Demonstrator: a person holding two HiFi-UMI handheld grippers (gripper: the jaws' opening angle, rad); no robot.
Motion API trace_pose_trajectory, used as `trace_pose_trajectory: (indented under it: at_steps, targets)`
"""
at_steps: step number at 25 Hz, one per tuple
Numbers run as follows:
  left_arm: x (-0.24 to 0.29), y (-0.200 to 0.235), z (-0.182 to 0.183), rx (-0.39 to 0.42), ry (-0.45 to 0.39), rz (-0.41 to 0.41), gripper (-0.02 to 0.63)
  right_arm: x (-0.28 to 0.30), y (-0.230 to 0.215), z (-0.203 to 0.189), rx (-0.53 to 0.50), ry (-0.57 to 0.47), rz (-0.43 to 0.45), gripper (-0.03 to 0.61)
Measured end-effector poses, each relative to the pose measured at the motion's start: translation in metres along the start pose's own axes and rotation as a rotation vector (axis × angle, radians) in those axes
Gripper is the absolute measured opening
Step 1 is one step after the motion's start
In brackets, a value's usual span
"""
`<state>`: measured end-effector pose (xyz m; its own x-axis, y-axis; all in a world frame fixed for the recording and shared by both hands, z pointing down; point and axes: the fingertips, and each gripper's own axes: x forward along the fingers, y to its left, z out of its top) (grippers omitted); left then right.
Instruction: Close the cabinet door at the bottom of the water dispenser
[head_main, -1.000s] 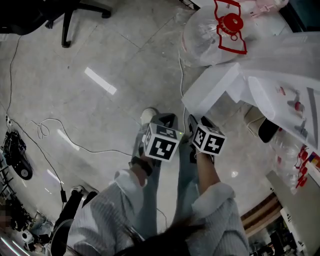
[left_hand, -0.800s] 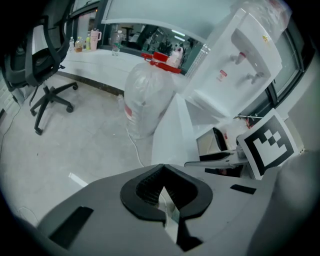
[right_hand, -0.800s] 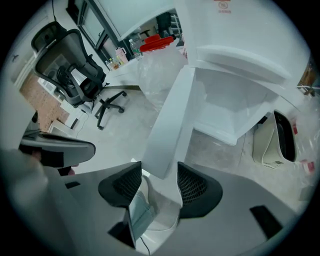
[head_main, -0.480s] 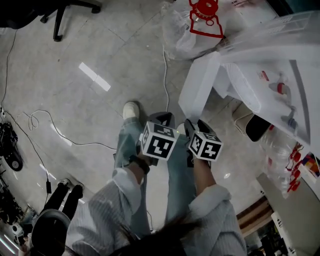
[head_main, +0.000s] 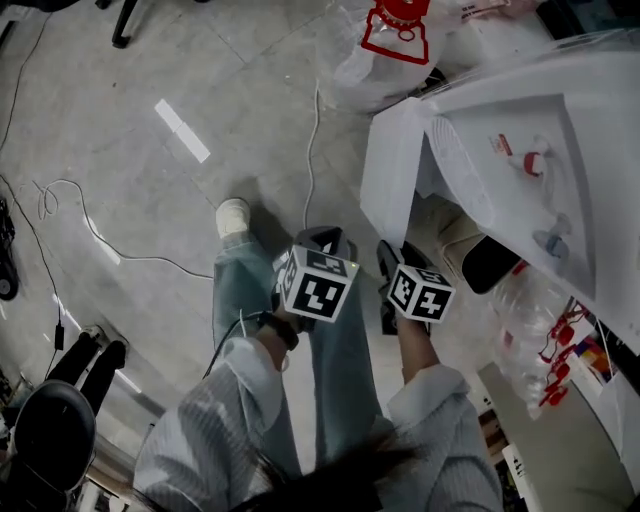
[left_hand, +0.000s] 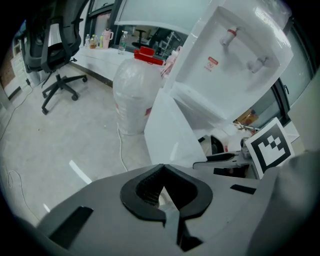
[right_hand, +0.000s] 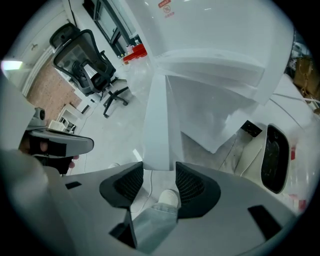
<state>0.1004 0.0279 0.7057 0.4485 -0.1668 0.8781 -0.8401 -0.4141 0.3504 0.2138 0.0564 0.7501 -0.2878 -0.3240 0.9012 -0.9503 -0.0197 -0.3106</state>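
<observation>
One closing swing outstanding: cabinet door (head_main: 392, 170) open.
Stands out roughly square from water dispenser (head_main: 520, 130) base. Lined up with right gripper (right_hand: 159, 168), jaws apart astride door edge, contact seemingly not made; left gripper (left_hand: 162, 169) pinched together on nothing.

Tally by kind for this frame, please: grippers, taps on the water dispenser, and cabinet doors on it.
Grippers: 2, left gripper and right gripper
Dispenser taps: 2, red tap and second tap
Cabinet doors: 1, cabinet door, open
Total: 5
</observation>
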Motion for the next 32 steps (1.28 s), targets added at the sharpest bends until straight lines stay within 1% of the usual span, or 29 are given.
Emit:
trace_pose_trajectory:
  at_steps: [3, 8, 11, 16, 18, 21, 27, 32]
  targets:
    - [0.003, -0.015, 0.000, -0.011, -0.009, -0.008, 0.010, -0.007, -0.023, 0.000, -0.016, 0.006, -0.009, 0.201]
    - [0.005, -0.025, -0.004, 0.013, -0.003, -0.024, 0.009, -0.017, -0.052, 0.003, -0.010, -0.019, -0.055, 0.201]
    - [0.005, -0.019, -0.010, 0.031, 0.011, -0.015, 0.011, -0.022, -0.069, 0.006, 0.024, -0.038, -0.101, 0.201]
    - [-0.001, -0.002, -0.020, 0.017, 0.029, 0.010, 0.010, -0.024, -0.084, 0.006, 0.111, -0.036, -0.135, 0.201]
    - [-0.002, 0.004, -0.019, -0.001, 0.025, 0.020, 0.009, -0.021, -0.087, 0.009, 0.155, -0.042, -0.148, 0.167]
    - [-0.001, 0.007, -0.019, -0.021, 0.018, 0.027, 0.009, -0.021, -0.095, 0.013, 0.193, -0.062, -0.185, 0.158]
    - [0.002, 0.001, -0.020, -0.043, 0.002, 0.019, 0.010, -0.026, -0.110, 0.018, 0.152, -0.071, -0.243, 0.149]
    - [0.005, 0.004, -0.022, -0.065, -0.003, 0.021, 0.009, -0.029, -0.128, 0.027, 0.137, -0.074, -0.284, 0.140]
